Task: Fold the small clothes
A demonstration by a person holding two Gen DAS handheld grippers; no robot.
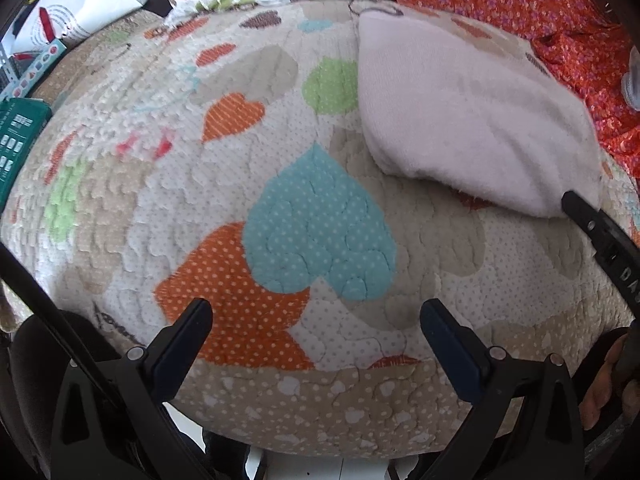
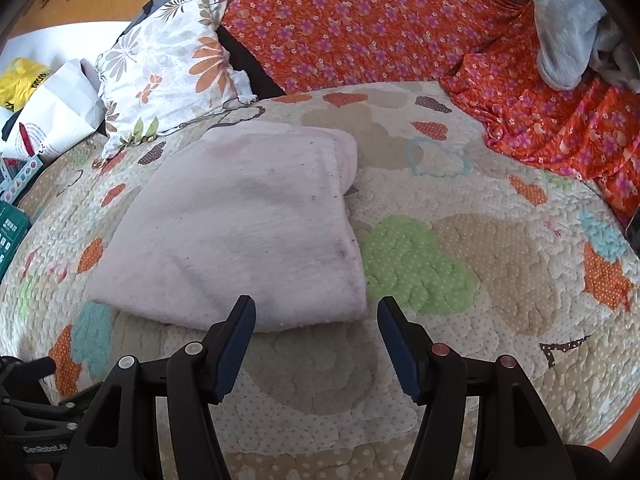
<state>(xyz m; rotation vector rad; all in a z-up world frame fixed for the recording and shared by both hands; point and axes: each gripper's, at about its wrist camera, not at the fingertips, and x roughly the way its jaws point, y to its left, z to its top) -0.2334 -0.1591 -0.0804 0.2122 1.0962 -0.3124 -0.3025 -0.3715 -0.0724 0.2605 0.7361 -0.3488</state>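
Soft, even daylight fills both fisheye views; shadows stay faint, edges bow and darken strongly, and the left view looks slightly blurred.

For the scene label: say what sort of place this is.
Most likely a bed in a home bedroom. A heart-patterned quilt covers a soft surface, a floral pillow lies at its far edge beside an orange flowered sheet, and a folded pale pink cloth rests on the quilt.

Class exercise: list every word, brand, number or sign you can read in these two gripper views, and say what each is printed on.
"GenRobot.AI": on the black left gripper body, seen from the right wrist view.
"DA": partial, cut-off letters on the right gripper finger.
Yellow bag, white paper bag, green box: print too blurred to read.
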